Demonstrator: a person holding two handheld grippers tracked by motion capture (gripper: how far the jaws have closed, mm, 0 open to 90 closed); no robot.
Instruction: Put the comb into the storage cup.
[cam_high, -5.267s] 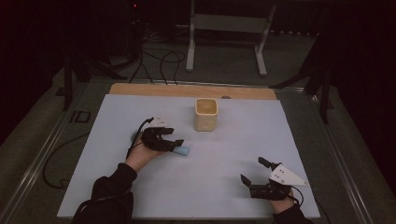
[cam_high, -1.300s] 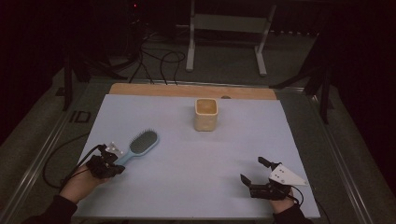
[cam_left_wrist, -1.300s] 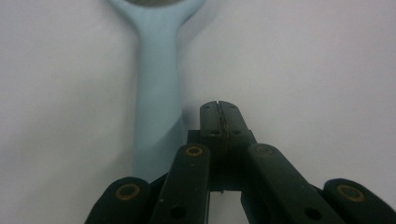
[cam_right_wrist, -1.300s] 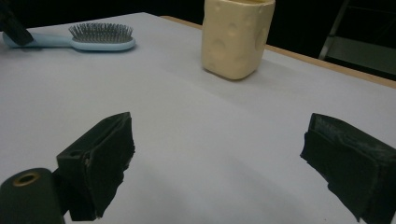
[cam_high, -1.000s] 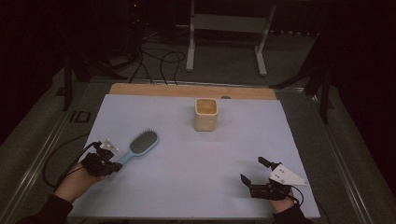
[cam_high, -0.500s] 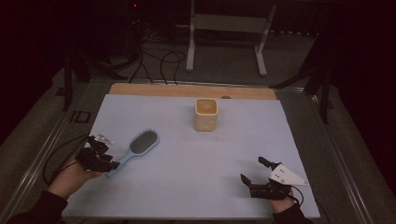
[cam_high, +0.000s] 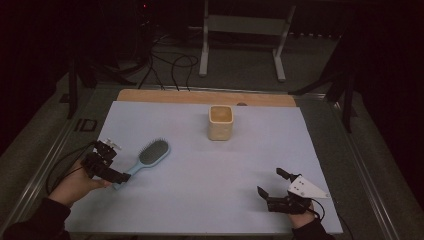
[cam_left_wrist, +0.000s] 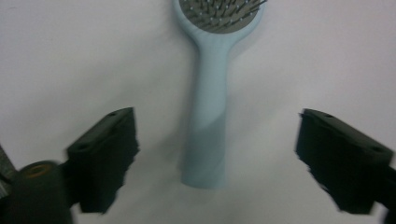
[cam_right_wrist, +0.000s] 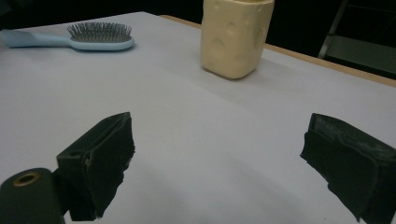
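Left gripper view shows the left tool (cam_left_wrist: 217, 163) with jaws just opened wide, the light-blue hairbrush (cam_left_wrist: 208, 116) lying loose between them on the desk (cam_left_wrist: 70, 56), bristles up. Right tool (cam_right_wrist: 219, 163) rests spread wide, well apart, facing the cream cup (cam_right_wrist: 236, 37).

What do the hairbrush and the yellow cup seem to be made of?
The hairbrush looks like smooth, matte light-blue plastic, moulded in one piece, with thin bristles that may be metal or plastic. The cup has a pale yellow, slightly glossy wall with round dimples, so probably ceramic or plastic; the look leaves it open.
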